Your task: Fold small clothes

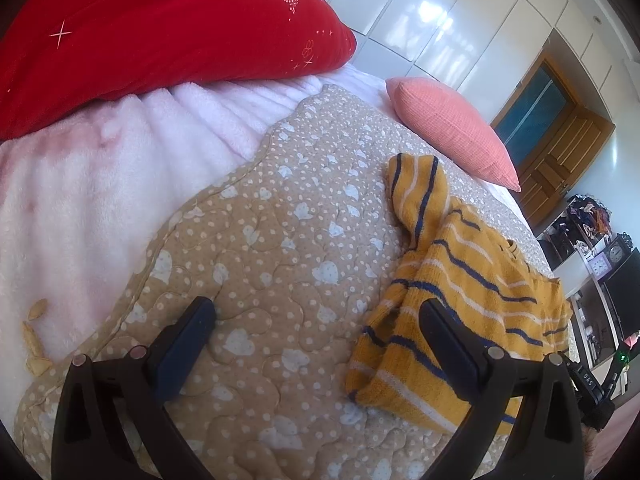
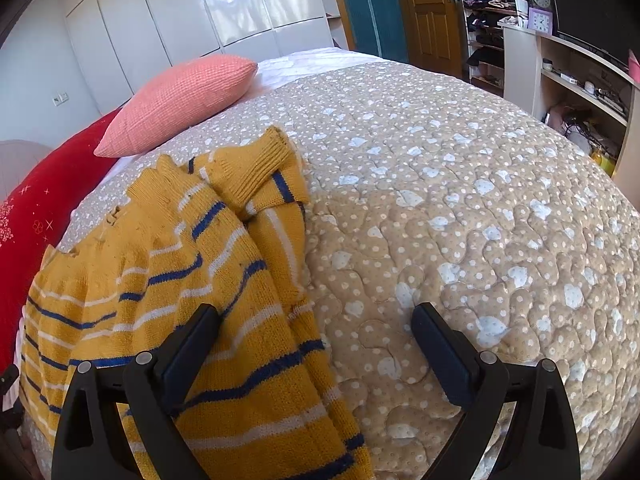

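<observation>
Two grippers hang above the bed with nothing in them: the left gripper [image 1: 318, 312] has its jaws spread wide over the quilt [image 1: 256, 248], and the right gripper [image 2: 316, 316] is just as wide, one finger over the garment and the other over bare quilt. The work looks to be at its start — the sweater [image 2: 168, 280] is not yet laid flat, so the step in hand is most likely the first grasp to spread it out. That next move probably calls for each gripper to come down on an opposite edge, pinch a single layer of knit, and draw the cloth apart until it lies smooth.

The sweater is a small mustard-yellow knit with navy and white stripes, and it sits rumpled on the beige dotted quilt near a coral pillow [image 2: 180, 100]. One sleeve, with its ribbed cuff [image 2: 256, 160], is thrown back across the body, and the lower edge is bunched in loose folds — a thick, soft fabric that should hold a crease poorly.
</observation>
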Demonstrator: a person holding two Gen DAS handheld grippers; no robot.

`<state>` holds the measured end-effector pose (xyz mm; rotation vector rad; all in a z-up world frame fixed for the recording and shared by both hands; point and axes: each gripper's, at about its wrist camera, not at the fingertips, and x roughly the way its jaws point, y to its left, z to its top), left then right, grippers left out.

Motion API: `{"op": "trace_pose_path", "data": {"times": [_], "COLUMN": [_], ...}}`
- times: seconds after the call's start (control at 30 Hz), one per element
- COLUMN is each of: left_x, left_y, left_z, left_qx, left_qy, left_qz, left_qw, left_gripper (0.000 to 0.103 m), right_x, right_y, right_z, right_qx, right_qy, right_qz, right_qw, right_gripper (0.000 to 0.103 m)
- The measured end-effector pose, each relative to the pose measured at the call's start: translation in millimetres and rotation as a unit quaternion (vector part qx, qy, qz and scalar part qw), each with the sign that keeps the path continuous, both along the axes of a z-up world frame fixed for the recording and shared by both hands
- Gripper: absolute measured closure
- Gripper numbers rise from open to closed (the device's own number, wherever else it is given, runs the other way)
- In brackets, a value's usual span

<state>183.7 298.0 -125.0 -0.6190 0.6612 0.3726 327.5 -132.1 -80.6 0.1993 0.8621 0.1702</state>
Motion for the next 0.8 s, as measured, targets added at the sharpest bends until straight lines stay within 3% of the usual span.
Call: {"op": "trace_pose_path", "data": {"times": [0.33, 0.6, 0.8], "left_x": [3.2, -1.8, -7.0], "left_y": [-4.9, -2.5, -1.6], "left_z": [0.0, -1.9, -2.4], "left_qx": [0.018, 0.009, 0.004], "left_qy": [0.009, -0.015, -0.029], "left_qz": [-0.001, 0.0, 0.0], "left_qw": [0.9998, 0.9998, 0.9996], "left_gripper": [0.0, 0.0, 0.0], "right_x": [-3.3, -5.7, -9.9], "right_y": [-16.7, -24.6, -42.9], "right_z": [1.2, 2.0, 0.4], "right_qx": [0.054, 0.086, 0.138], "right_qy": [-0.012, -0.022, -0.034], "right_qz": [0.005, 0.007, 0.008], "right_qw": [0.998, 0.996, 0.99], "right_gripper": [0.003, 0.003, 0.003]}}
